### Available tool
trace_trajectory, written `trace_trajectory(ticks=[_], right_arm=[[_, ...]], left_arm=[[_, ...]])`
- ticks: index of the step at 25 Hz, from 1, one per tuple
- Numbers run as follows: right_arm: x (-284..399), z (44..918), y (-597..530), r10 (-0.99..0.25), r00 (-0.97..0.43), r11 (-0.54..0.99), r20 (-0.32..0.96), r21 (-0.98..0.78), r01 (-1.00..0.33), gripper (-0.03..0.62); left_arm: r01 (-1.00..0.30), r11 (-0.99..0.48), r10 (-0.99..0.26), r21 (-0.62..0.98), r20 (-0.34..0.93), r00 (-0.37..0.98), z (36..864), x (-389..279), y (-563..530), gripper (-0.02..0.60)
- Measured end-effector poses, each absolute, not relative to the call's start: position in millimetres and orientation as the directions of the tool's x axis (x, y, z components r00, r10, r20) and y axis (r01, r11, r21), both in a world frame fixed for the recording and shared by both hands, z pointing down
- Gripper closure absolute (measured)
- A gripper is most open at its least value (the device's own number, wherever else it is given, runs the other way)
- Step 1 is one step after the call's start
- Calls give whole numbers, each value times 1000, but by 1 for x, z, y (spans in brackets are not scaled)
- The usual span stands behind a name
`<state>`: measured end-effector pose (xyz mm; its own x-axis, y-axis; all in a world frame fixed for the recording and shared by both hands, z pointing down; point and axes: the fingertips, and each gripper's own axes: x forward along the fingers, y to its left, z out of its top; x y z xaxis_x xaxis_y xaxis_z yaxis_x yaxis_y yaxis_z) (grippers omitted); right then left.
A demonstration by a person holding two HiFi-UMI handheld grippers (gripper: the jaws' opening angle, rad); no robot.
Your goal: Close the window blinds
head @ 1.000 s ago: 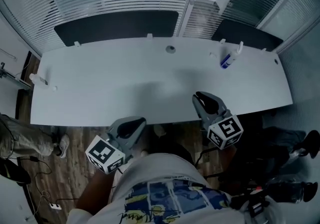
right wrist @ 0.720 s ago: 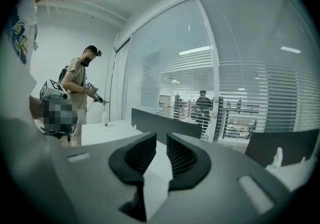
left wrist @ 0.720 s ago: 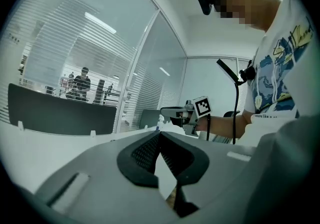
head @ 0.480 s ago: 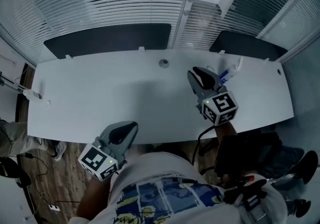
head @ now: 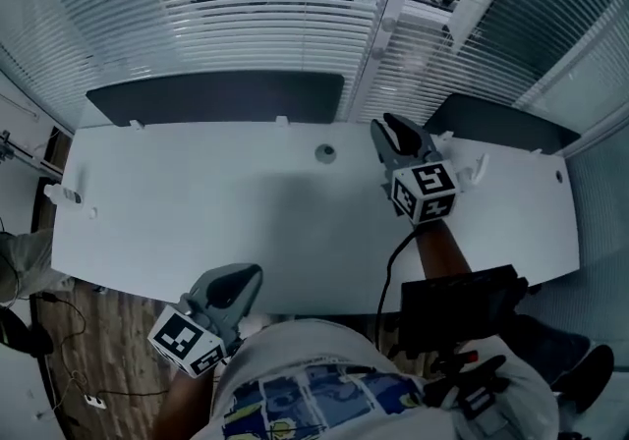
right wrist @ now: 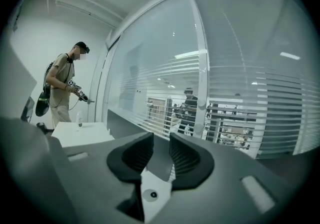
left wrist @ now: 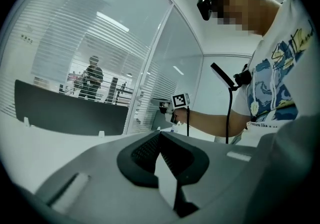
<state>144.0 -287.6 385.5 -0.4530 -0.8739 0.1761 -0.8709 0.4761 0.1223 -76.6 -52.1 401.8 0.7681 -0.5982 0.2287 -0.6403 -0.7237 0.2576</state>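
At the table's far edge, the right gripper points at the white post between two panes, its jaws opening with nothing between them. Just beyond, the window blinds hang with slats apart; a figure behind them is broken up by the slats. A small white object beside the gripper's marker cube is partly covered and hard to identify. The left gripper hangs at the near edge, pads pressed together, empty, its cube overlapping the person's shirt
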Motion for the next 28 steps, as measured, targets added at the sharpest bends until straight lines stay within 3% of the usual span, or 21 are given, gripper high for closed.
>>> trace_trajectory(ticks=[15,28], right_arm=[[177,339,-436,-951,-298,308,76,220,-926,480],[180,316,-478,-978,-206,206,23,205,-957,450]], left_arm=[[-698,-654,-645,291,269,716,408,-84,-75,580],[-725,-622,-665,296,290,689,415,-89,-70,580]])
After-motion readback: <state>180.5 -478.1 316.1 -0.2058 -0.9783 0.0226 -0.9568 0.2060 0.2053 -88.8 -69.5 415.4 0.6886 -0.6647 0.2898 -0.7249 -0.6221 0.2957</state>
